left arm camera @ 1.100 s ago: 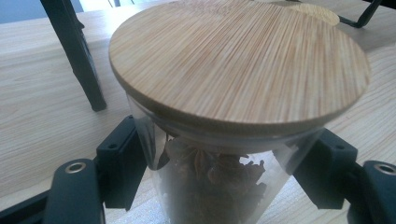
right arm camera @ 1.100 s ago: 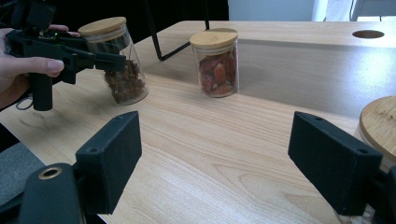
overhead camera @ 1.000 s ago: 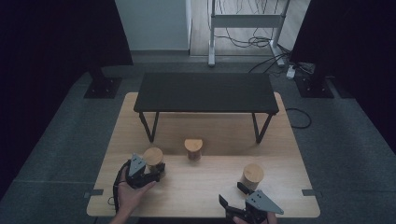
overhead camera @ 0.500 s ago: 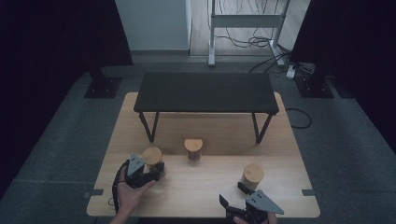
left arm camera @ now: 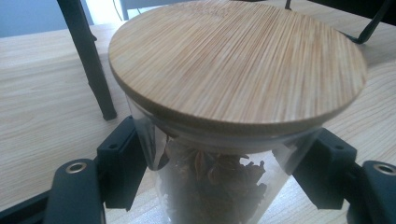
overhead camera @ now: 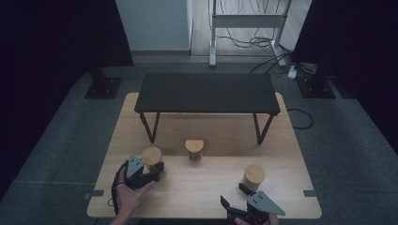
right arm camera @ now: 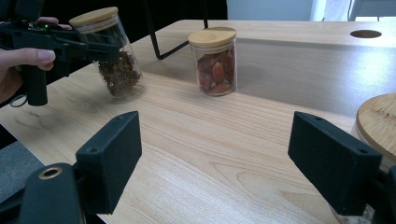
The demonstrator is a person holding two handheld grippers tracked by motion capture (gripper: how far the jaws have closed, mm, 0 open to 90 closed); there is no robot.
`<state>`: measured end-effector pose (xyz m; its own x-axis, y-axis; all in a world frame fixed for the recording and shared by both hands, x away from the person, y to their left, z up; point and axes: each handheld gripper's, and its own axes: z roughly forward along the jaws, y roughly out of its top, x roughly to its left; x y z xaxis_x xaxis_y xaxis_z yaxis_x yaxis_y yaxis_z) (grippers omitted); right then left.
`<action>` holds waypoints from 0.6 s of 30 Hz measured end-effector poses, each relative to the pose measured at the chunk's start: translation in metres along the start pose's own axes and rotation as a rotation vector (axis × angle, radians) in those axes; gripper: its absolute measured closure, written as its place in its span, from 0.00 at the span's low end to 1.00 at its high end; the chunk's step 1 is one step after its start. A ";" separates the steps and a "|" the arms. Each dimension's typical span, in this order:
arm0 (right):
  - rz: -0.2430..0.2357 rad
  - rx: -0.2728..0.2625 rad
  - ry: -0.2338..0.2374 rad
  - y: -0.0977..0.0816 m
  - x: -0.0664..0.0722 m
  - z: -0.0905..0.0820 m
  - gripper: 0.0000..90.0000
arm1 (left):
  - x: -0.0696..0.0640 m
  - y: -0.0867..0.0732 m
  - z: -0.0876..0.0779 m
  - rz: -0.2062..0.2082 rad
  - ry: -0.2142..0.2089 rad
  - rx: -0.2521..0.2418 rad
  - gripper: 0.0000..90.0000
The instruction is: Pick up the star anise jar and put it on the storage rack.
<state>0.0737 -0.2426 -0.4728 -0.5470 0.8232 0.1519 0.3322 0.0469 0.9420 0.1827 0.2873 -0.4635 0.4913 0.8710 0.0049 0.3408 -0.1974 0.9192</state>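
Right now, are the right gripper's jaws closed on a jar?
No: the right gripper has its jaws apart over bare table, nothing between them.

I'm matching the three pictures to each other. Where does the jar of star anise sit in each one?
High view: jar of star anise at lower left, in the left gripper.
Left gripper view: jar at centre, close up between the jaws.
Right gripper view: jar at upper left, tilted.
Shared landmark: black bench leg.
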 end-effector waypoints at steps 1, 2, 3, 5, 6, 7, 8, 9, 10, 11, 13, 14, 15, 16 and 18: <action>-0.001 0.000 0.000 0.000 0.000 0.000 0.19 | 0.000 0.000 0.000 0.001 -0.002 -0.001 0.30; -0.001 0.000 0.001 0.000 0.000 0.000 0.19 | 0.000 0.001 -0.001 0.000 -0.003 0.001 0.30; -0.001 0.001 0.002 0.000 0.000 0.000 0.19 | 0.000 0.001 -0.001 0.000 -0.003 -0.001 0.30; -0.001 0.004 0.005 0.000 0.000 0.000 0.19 | 0.000 0.001 -0.001 0.002 -0.004 -0.003 0.30; -0.001 0.004 0.006 0.000 0.000 0.000 0.19 | -0.001 0.001 -0.002 0.002 -0.003 -0.005 0.30; -0.001 0.005 0.007 0.000 0.000 0.000 0.19 | -0.001 0.001 -0.003 0.003 -0.003 -0.009 0.30; -0.001 0.005 0.007 0.000 0.000 0.000 0.19 | -0.001 0.001 -0.003 0.004 -0.003 -0.013 0.30; -0.001 0.005 0.007 0.000 0.001 0.000 0.19 | -0.001 0.002 -0.004 0.003 -0.003 -0.017 0.30; -0.002 0.005 0.006 0.000 0.001 0.000 0.19 | -0.001 0.002 -0.005 0.003 -0.004 -0.021 0.30; -0.002 0.006 0.006 0.000 0.001 0.000 0.19 | -0.001 0.002 -0.006 0.004 -0.005 -0.024 0.30; -0.002 0.006 0.006 0.000 0.001 0.000 0.19 | -0.002 0.003 -0.008 0.006 -0.006 -0.029 0.30; -0.002 0.006 0.005 0.000 0.001 0.000 0.19 | -0.002 0.003 -0.008 0.005 -0.007 -0.033 0.30; -0.003 0.005 0.005 0.000 0.001 0.000 0.19 | -0.002 0.003 -0.009 0.005 -0.007 -0.035 0.30; -0.003 0.005 0.006 0.000 0.001 0.000 0.19 | -0.002 0.004 -0.009 0.004 -0.008 -0.037 0.30; -0.005 0.005 0.006 0.000 0.001 0.000 0.19 | -0.003 0.004 -0.010 0.003 -0.008 -0.043 0.30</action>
<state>0.0731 -0.2417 -0.4725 -0.5533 0.8195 0.1494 0.3334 0.0536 0.9413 0.1743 0.2887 -0.4562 0.4989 0.8666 0.0041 0.3047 -0.1798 0.9353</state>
